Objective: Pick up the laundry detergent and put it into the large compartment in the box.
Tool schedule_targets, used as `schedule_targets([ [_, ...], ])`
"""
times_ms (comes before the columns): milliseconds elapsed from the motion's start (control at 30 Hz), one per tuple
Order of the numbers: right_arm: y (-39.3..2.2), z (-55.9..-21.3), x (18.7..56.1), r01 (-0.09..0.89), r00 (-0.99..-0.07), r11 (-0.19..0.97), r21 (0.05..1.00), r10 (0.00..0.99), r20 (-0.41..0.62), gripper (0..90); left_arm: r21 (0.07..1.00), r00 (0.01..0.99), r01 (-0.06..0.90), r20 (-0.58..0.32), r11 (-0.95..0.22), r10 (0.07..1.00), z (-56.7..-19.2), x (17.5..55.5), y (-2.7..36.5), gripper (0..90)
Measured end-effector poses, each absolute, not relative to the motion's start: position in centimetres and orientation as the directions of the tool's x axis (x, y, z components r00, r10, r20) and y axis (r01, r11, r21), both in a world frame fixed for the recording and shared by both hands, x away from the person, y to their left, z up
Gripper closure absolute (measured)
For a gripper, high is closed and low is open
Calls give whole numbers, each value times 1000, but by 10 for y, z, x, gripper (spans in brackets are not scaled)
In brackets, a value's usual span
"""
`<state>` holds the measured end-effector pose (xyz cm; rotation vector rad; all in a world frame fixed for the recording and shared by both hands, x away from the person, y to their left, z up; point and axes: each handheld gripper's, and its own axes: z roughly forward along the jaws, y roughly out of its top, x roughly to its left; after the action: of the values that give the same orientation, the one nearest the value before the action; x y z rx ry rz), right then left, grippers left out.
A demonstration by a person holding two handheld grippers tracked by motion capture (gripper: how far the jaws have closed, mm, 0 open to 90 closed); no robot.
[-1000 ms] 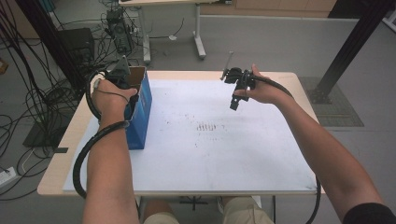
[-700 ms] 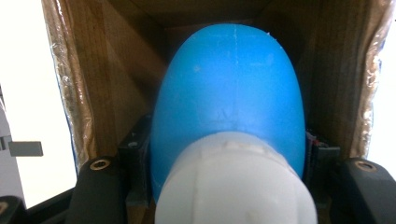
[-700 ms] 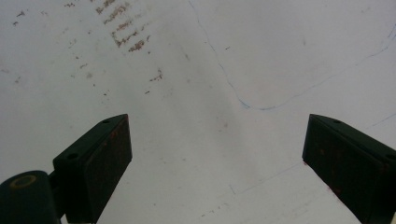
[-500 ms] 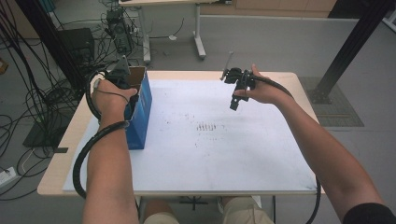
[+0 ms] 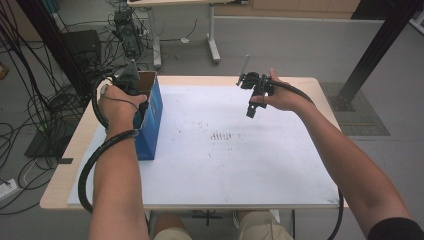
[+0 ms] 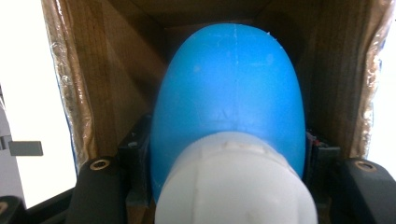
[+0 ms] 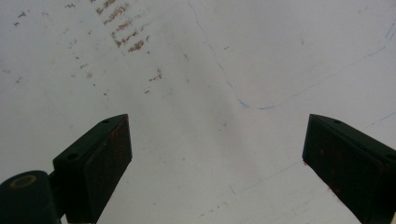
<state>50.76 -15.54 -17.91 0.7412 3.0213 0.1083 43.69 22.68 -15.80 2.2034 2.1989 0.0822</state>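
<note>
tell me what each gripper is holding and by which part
Left gripper: a blue bottle with a white cap, gripped at its sides just above the cap, inside the box. Right gripper: nothing, open.

Barely any change vs 1 s ago: left gripper (image 5: 131, 86) poss. a touch lower at the blue box (image 5: 150, 117); right gripper (image 5: 253, 100) shifted negligibly above worktop (image 5: 210, 150).
</note>
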Motion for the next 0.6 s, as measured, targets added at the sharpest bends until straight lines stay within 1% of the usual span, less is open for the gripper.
schedule_targets([
  [600,-153,-179,508,460,-887,885,69,462,-10,82,55,5,998,20,-6,1000,-158,437,226,370],
])
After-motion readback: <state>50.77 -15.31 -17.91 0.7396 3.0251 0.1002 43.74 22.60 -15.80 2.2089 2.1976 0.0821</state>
